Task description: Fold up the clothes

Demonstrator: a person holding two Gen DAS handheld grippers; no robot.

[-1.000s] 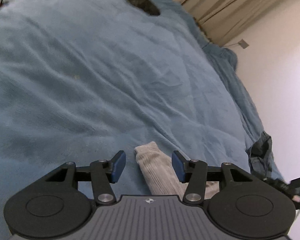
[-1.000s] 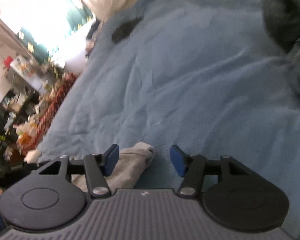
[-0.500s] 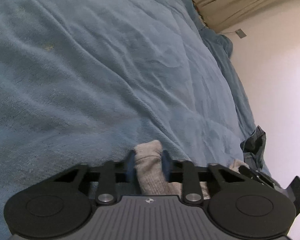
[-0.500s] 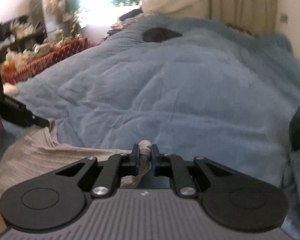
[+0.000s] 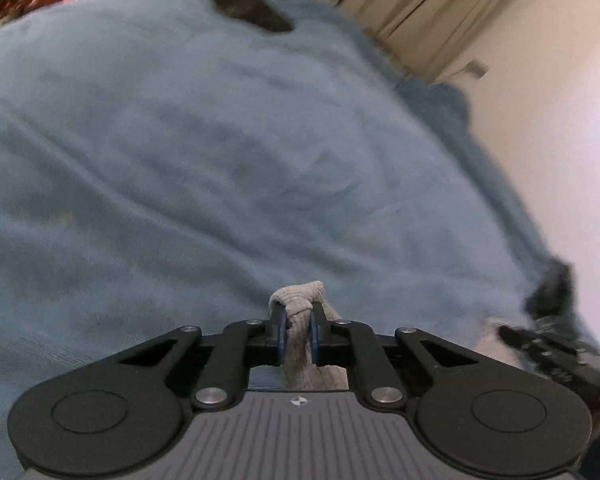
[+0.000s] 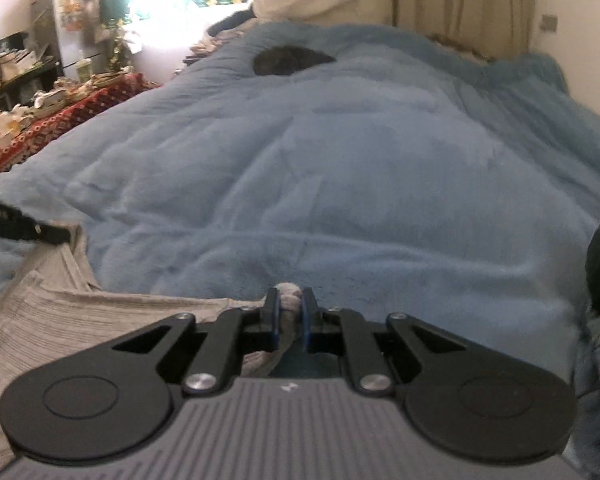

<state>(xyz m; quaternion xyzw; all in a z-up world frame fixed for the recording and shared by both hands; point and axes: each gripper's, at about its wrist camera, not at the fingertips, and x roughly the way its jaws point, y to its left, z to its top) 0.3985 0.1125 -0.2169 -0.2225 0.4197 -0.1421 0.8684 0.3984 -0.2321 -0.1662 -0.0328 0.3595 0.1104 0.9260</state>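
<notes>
Left gripper [image 5: 297, 322]: clamped on a bunched corner of the grey garment [image 5: 300, 304], fabric poking out past the pads, low over the blue blanket [image 5: 220, 160]. Right gripper [image 6: 289, 312]: pinched shut on another corner of the same garment [image 6: 100, 312], cloth spreading leftward across the blanket [image 6: 380, 180]. Dark patch [image 6: 288, 60] at the blanket's far end.

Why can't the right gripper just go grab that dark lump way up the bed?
Probably not now. The right gripper is shut on the grey garment, and the dark lump lies far up the blue blanket. Nothing blocks the way; the jaws are just busy.
</notes>
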